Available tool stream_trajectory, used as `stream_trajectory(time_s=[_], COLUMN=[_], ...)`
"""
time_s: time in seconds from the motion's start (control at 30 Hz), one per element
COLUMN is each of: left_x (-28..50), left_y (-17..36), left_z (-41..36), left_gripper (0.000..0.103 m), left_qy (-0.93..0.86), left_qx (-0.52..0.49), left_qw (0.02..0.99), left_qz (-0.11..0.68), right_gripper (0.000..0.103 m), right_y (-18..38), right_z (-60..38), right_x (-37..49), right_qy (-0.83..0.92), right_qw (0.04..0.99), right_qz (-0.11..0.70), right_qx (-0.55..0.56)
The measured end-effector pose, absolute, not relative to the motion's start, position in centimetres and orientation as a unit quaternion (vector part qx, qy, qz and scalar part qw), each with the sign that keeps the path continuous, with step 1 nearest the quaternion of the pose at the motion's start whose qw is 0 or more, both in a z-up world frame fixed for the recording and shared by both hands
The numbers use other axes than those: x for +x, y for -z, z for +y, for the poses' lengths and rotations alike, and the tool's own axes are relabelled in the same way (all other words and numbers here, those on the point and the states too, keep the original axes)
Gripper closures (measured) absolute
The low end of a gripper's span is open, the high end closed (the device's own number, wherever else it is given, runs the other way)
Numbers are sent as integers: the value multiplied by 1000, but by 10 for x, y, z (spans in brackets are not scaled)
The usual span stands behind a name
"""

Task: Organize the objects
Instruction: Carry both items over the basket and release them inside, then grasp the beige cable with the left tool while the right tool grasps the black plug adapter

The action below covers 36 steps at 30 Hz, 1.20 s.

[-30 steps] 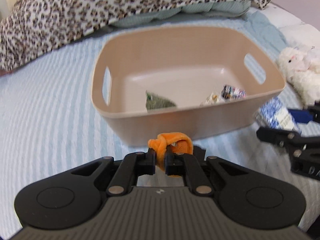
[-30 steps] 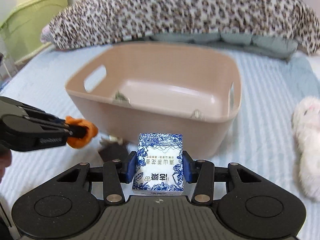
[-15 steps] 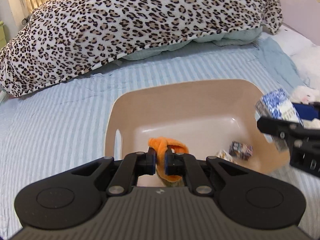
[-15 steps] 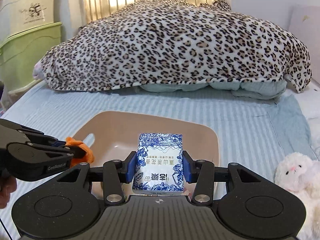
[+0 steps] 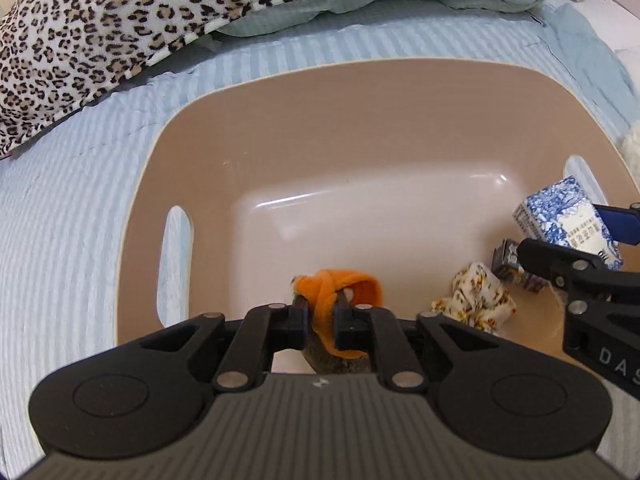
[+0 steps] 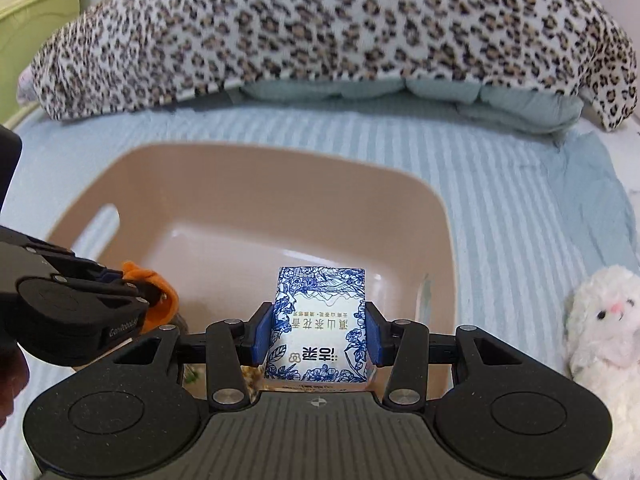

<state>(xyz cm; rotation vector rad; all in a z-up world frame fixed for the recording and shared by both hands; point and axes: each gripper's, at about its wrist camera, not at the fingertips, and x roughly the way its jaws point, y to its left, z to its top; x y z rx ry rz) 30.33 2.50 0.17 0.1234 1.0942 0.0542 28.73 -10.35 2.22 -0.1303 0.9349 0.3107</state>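
On the bed [image 5: 72, 216]: beige basin [image 5: 248, 128] with cut-out handles, on a blue-striped sheet
Basin contents: a crumpled floral cloth [image 5: 476, 300] and a small dark patterned packet [image 5: 506, 256] near the right wall
Left gripper [image 5: 320, 316]: pinching an orange fabric loop [image 5: 340, 286], held over the basin floor
Right gripper [image 6: 318, 330]: clamped on a blue-and-white floral tissue pack [image 6: 320, 320], above the basin
Beside the basin: white plush bunny [image 6: 604, 328]
Behind: leopard-print blanket [image 6: 320, 24]

The beige tub [image 5: 280, 120] is smooth plastic with a soft gloss. The orange band [image 5: 340, 284] looks like matt fleece — the striped bedsheet [image 6: 520, 184] woven cloth. The tissue pack [image 6: 320, 320] wears shiny printed film — the white bunny [image 6: 604, 320] fluffy plush.
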Motion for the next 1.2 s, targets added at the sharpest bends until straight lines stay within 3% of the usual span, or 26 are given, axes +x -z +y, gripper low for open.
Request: stream_trajectory(time_s=[0.03, 0.07, 0.1, 0.17, 0.37, 0.5, 0.6, 1.2], left_x=[300, 295, 291, 280, 249, 225, 209, 188], left_y=[-3, -5, -10, -20, -48, -60, -61, 25], left_z=[26, 26, 25, 25, 36, 48, 59, 121], left_gripper=[83, 65, 43, 25, 18, 15, 13, 13], left_qy=[-24, -22, -19, -18, -23, -25, -25, -39], left_qx=[59, 61, 63, 73, 77, 79, 85, 47], left_qw=[854, 856, 857, 867, 879, 880, 879, 852], left_qz=[516, 514, 511, 493, 470, 468, 468, 520], right_gripper=[60, 52, 51, 42, 16, 13, 6, 4], right_y=[-20, -20, -22, -30, -61, -71, -71, 13], right_z=[-104, -104, -104, -105, -108, -108, -107, -65], right_x=[286, 285, 282, 275, 250, 230, 212, 175], right_qy=[-151, -154, -155, -160, -158, -160, -168, -181], right_qw=[877, 877, 879, 884, 899, 899, 895, 863], right_qz=[451, 451, 447, 435, 403, 404, 407, 471], right_qx=[-65, -64, -61, -57, -63, -62, -69, -36])
